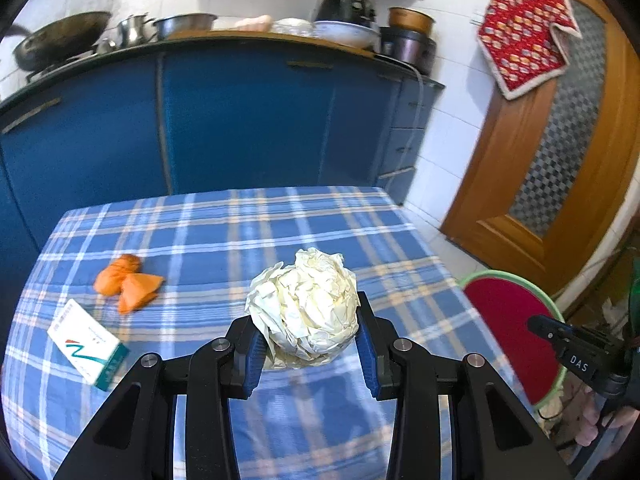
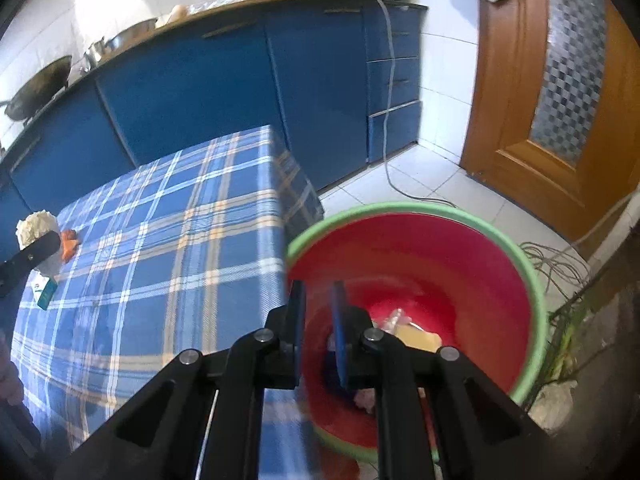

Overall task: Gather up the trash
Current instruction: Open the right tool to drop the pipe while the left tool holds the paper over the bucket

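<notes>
From the left wrist camera, I had the left gripper (image 1: 308, 344) clenched on a crumpled ball of pale paper (image 1: 304, 312), its blue pads (image 1: 252, 354) pressing the wad from both sides. The ball looked to be held clear of the blue plaid tablecloth (image 1: 224, 232), with a faint shadow beneath it. Further off on the cloth, to the left, lay an orange scrap (image 1: 128, 284) and, nearer me, a small white-and-green box (image 1: 90, 344); both sat well apart from the ball. Past the right edge of the table I could see the red bin (image 1: 516, 320) with its green rim, and the right gripper (image 1: 538, 326) reaching in over it from the side.

From the right wrist camera, the right gripper (image 2: 318, 332) hung over that red bin (image 2: 420, 264), which stood on the floor just beside the table corner. Its jaws stood nearly closed, a narrow gap left between them and nothing held. Down in the bin lay a few pale and yellowish pieces (image 2: 416, 336), too blurred to name. At the far left of this view I could make out the paper ball (image 2: 38, 226) in the left gripper above the cloth.

I judged the step in hand to be the carry: the paper ball was gripped and had yet to reach the bin. The next move would call for swinging the left gripper rightward past the table edge until the ball was above the bin mouth, keeping the squeeze firm but light on the soft wad, then letting go. The right gripper would need to clear out of the way.
</notes>
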A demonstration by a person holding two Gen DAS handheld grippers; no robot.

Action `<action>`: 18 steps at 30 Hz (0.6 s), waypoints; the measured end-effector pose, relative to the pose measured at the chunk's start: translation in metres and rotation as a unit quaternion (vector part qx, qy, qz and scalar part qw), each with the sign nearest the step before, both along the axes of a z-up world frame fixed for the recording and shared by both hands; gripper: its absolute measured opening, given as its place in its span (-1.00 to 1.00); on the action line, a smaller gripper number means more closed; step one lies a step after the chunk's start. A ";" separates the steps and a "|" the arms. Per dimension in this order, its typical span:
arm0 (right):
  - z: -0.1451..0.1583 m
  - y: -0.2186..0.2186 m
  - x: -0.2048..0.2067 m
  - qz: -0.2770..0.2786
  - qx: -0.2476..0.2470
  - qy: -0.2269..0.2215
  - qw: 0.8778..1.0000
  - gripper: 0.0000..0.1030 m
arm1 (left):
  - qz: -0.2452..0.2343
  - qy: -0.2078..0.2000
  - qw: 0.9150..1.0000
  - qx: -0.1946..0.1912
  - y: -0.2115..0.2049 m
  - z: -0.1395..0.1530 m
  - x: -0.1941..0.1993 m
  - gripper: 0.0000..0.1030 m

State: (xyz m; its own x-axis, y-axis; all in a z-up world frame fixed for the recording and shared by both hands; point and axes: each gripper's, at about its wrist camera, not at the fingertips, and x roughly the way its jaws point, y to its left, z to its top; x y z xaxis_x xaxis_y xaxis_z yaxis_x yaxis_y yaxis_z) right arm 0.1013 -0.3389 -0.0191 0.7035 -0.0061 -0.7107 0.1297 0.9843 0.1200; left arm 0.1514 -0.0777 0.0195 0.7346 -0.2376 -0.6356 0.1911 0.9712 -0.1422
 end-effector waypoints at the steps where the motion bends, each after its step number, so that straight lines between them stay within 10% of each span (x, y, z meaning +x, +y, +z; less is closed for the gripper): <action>1: 0.002 -0.004 -0.006 -0.004 0.003 -0.002 1.000 -0.69 | -0.009 0.001 1.000 -0.001 -0.007 0.001 -0.002 -0.22; 18: 0.012 -0.060 -0.080 -0.082 0.039 -0.031 0.995 -0.41 | -0.174 0.028 0.984 -0.007 -0.137 -0.010 -0.025 -0.22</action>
